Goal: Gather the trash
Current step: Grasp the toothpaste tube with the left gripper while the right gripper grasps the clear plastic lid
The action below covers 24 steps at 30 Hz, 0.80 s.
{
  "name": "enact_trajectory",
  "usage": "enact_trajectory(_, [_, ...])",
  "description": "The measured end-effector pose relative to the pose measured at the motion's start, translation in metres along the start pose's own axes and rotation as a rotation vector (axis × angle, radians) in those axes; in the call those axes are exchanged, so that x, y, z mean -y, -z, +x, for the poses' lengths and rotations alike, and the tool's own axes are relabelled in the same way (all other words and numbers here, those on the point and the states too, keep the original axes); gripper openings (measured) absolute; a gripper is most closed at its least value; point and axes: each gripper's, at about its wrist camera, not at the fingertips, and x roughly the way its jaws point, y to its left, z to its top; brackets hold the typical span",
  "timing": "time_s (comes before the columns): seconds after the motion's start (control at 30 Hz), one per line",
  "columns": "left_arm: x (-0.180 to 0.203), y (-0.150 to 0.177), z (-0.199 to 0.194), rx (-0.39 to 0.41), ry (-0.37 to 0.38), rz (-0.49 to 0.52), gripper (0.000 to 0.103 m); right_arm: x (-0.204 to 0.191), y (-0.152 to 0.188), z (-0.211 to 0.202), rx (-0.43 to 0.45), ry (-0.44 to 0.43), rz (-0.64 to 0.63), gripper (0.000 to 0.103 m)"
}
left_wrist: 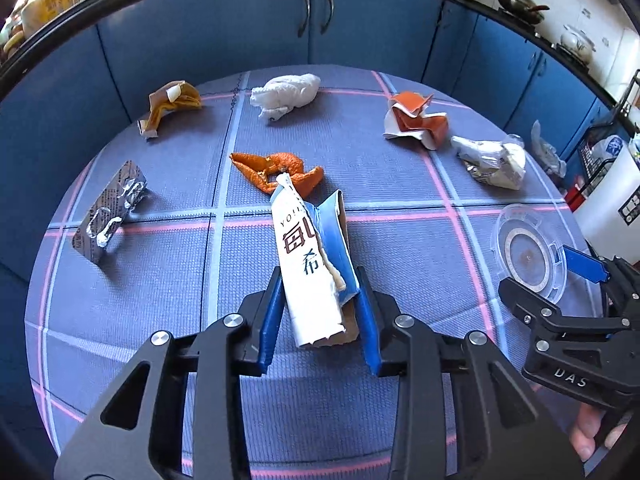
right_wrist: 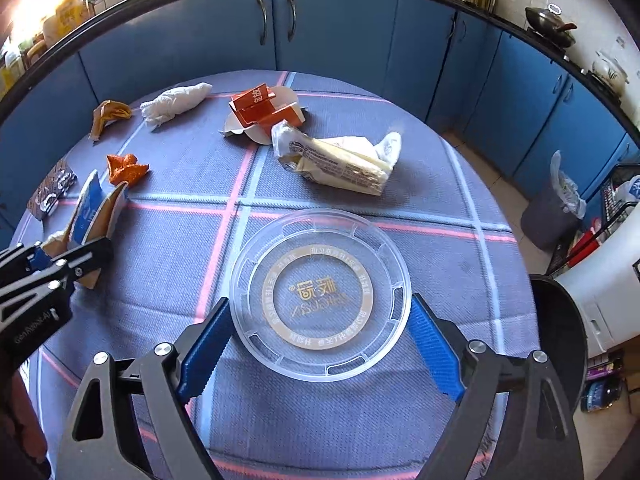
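Round table (left_wrist: 160, 280) under a blue checked cloth, strewn with trash, blue kitchen cabinets (left_wrist: 240, 28) behind. Left gripper (left_wrist: 319, 280) straddling a torn blue-and-white carton (left_wrist: 308, 264), blue fingers (left_wrist: 272, 312) set just beside its flanks; whether clamped tight or merely touching, impossible to tell. Right gripper (right_wrist: 320, 312) spread wide around a clear plastic lid (right_wrist: 320, 292) lying flat on the cloth, pads near the rim on both sides. Orange peel (left_wrist: 276, 170) just beyond the carton's far end. Farther back: crumpled white tissue (left_wrist: 286, 92), folded orange-and-white box (left_wrist: 416, 118), brown wrapper (left_wrist: 170, 102). Foil blister pack (left_wrist: 110, 210) at left, cream-coloured wrapper (right_wrist: 340, 162) beyond the lid. Lined grey bin (right_wrist: 554, 208) on the floor, right.
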Motion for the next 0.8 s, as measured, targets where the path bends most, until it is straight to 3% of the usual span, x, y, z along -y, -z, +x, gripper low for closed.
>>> enact_trajectory(0.27, [0.035, -0.006, -0.028, 0.054, 0.026, 0.062, 0.035, 0.019, 0.008, -0.033, 0.052, 0.033, 0.027, 0.084])
enact_trajectory(0.8, [0.129, -0.005, -0.06, 0.1, 0.073, 0.197, 0.035, 0.097, 0.032, -0.088, 0.135, 0.09, 0.147, 0.084])
